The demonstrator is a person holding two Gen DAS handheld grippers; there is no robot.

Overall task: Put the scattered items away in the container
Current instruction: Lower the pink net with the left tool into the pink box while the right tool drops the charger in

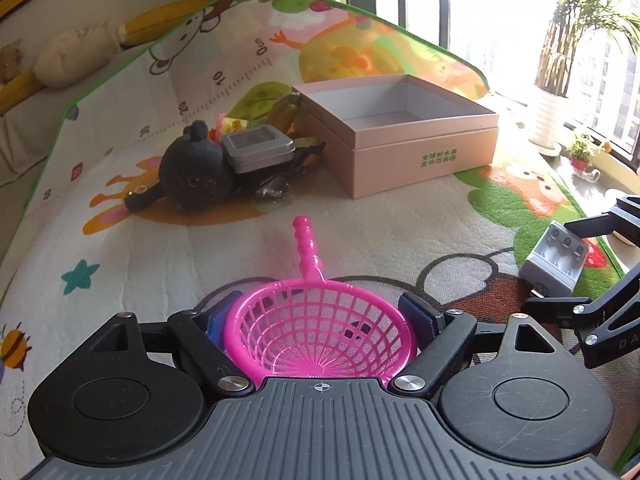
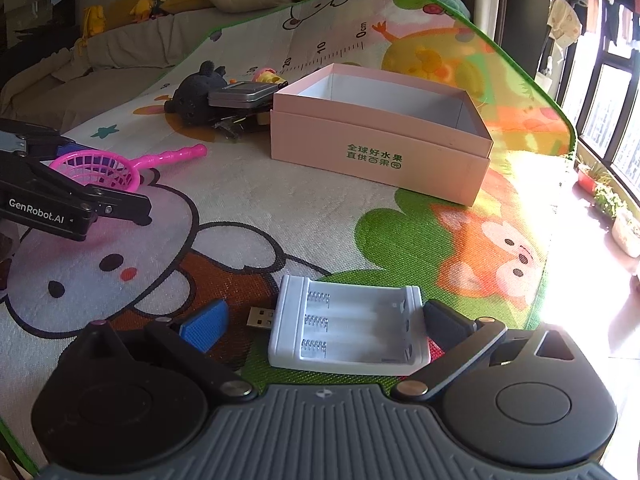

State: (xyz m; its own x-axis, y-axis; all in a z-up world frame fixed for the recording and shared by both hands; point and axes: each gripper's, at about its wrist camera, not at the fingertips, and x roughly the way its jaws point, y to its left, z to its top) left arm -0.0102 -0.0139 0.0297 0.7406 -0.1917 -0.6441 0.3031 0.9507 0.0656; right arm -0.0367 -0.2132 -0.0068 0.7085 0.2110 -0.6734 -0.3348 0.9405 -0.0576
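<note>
Pick-up step: my left gripper (image 1: pixel 320 320) jaws grip the pink sieve (image 1: pixel 318 340); right gripper (image 2: pixel 320 324) jaws wide around the charger (image 2: pixel 348 326). Next, lift toward far pink box (image 1: pixel 400 136).

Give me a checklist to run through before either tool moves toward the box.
1. Pink strainer sits between the left tongs, pads at its rim: ok.
2. Right tongs closed on the battery charger: not ok, one pad stands clear of it.
3. Pink box open, nothing seen inside: ok.
4. Bare mat between both tongs and the box: ok.
5. Strainer lifted off the mat: cannot tell.
</note>
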